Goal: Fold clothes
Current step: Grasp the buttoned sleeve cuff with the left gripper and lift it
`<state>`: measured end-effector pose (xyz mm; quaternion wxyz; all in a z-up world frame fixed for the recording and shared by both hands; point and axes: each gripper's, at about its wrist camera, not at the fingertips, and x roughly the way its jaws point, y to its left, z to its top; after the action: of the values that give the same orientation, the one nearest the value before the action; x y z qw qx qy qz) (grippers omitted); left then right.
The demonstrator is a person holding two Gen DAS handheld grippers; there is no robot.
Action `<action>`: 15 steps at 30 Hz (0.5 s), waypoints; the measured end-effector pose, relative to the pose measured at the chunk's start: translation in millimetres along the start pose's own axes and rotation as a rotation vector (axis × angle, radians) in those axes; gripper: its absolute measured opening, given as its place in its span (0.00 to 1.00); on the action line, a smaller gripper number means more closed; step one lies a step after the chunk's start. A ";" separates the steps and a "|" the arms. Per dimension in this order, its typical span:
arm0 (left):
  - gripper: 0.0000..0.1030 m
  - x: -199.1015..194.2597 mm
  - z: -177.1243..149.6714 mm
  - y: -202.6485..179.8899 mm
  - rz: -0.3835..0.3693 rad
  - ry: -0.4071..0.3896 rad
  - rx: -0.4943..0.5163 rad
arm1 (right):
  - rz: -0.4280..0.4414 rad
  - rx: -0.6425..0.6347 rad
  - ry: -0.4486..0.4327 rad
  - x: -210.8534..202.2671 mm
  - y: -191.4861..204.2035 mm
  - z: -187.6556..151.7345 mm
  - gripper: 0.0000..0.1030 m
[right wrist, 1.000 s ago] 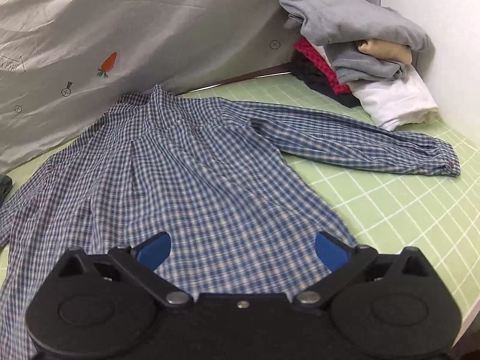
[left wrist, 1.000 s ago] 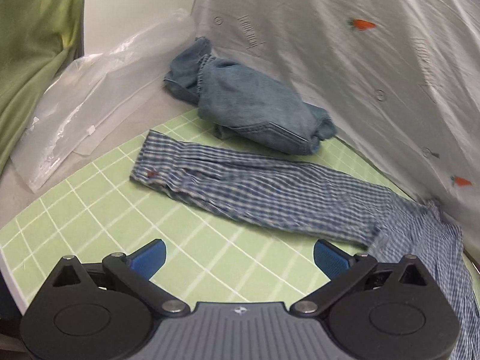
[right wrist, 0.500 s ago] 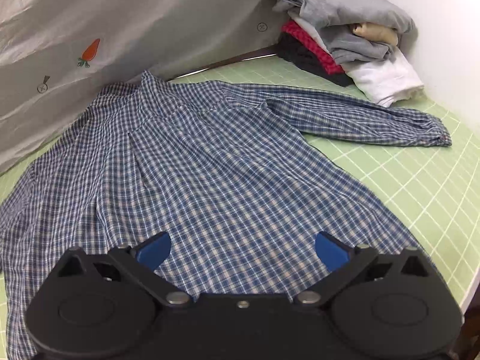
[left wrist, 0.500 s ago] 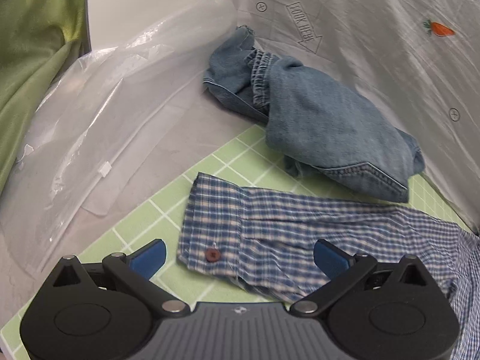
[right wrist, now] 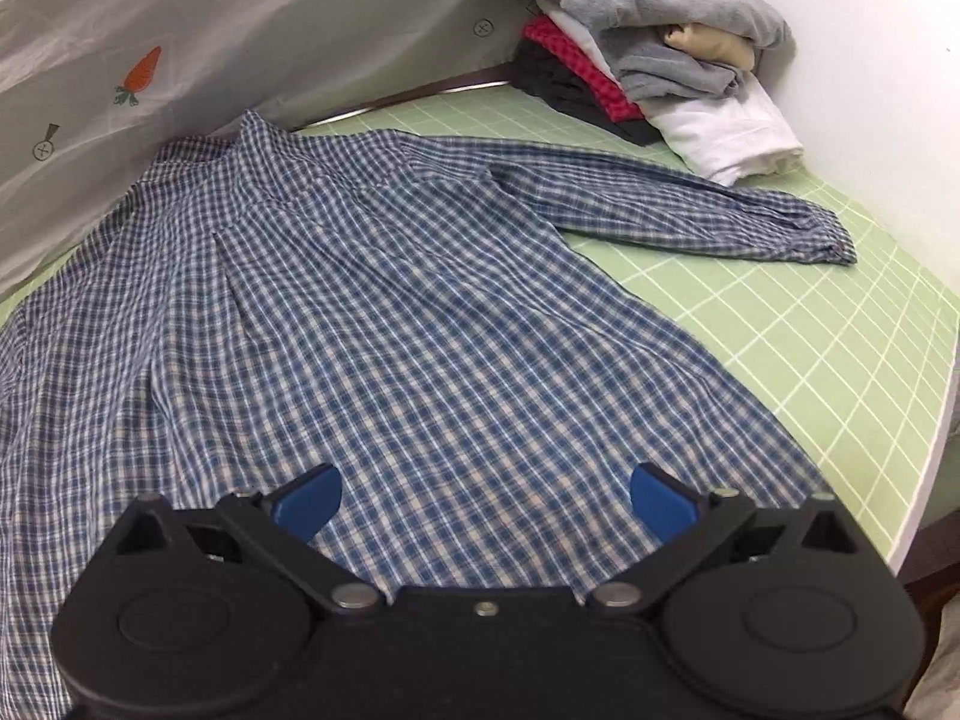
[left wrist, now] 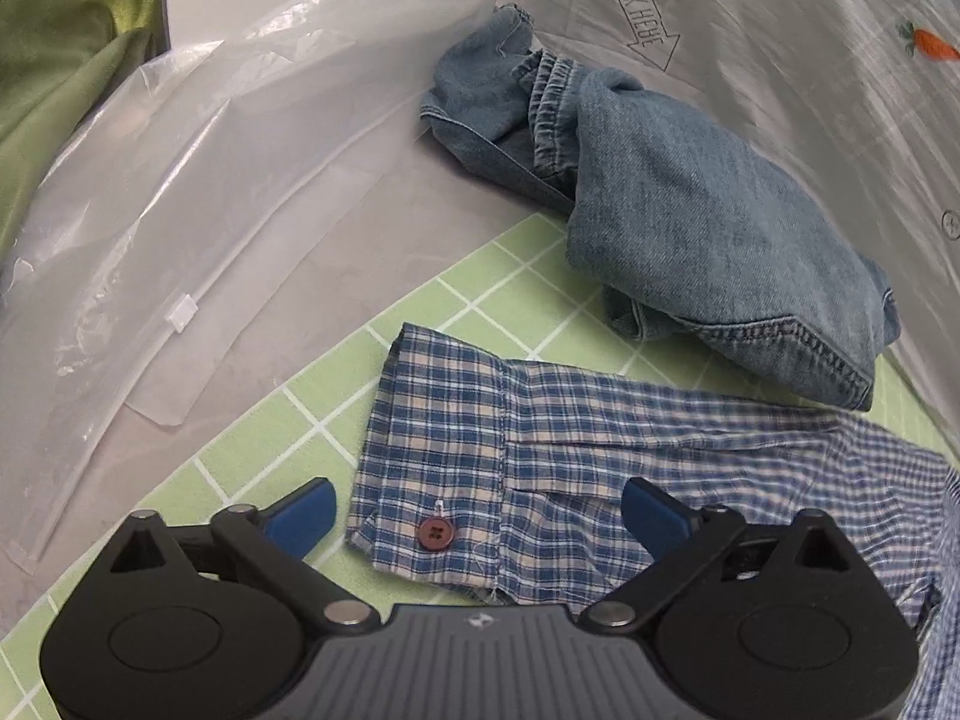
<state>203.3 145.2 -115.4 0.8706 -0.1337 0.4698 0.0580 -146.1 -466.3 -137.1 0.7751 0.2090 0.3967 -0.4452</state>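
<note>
Hovering with jaws closing slightly around nothing, the left gripper [left wrist: 477,519] is nearing the plaid shirt [right wrist: 384,324]'s cuff [left wrist: 438,468], crumpled jeans [left wrist: 690,228] crowding at one o'clock, while the right gripper [right wrist: 486,501] is hanging spread.

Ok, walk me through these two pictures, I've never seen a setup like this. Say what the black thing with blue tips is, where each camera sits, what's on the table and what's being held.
The black thing is a hand-held claw with two blue fingers; a person carries one in each hand, and a camera on each looks forward along the fingers.

The left camera shows the left claw over the cuff of a checked shirt. Its jaws have just been closing a little, with the cuff between them, but they do not grip it yet. Behind lie crumpled jeans and a clear plastic bag.

The right camera shows the right claw, open, over the shirt, spread flat on a green grid mat. A pile of clothes sits in the far corner.

Nothing is held.
</note>
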 end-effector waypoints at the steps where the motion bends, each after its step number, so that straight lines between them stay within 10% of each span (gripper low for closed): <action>1: 0.84 0.2 -0.1 -2.4 0.024 -0.001 0.023 | -0.002 0.005 0.003 0.4 -1.5 -1.4 1.00; 5: 0.60 -2.0 0.2 -4.5 0.060 -0.018 0.043 | -0.002 0.015 0.010 1.4 -6.1 -4.6 1.00; 7: 0.32 -4.2 2.1 -1.8 0.036 -0.018 0.022 | -0.001 0.020 0.007 1.9 -8.0 -5.0 1.00; 15: 0.16 -37.8 0.9 -18.8 -0.093 -0.077 0.017 | 0.032 0.037 0.002 7.5 -16.5 -8.3 1.00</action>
<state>187.4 128.4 -80.1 0.8909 -0.1459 0.4298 0.0187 -161.7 -473.1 -147.6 0.7776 0.2302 0.3857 -0.4399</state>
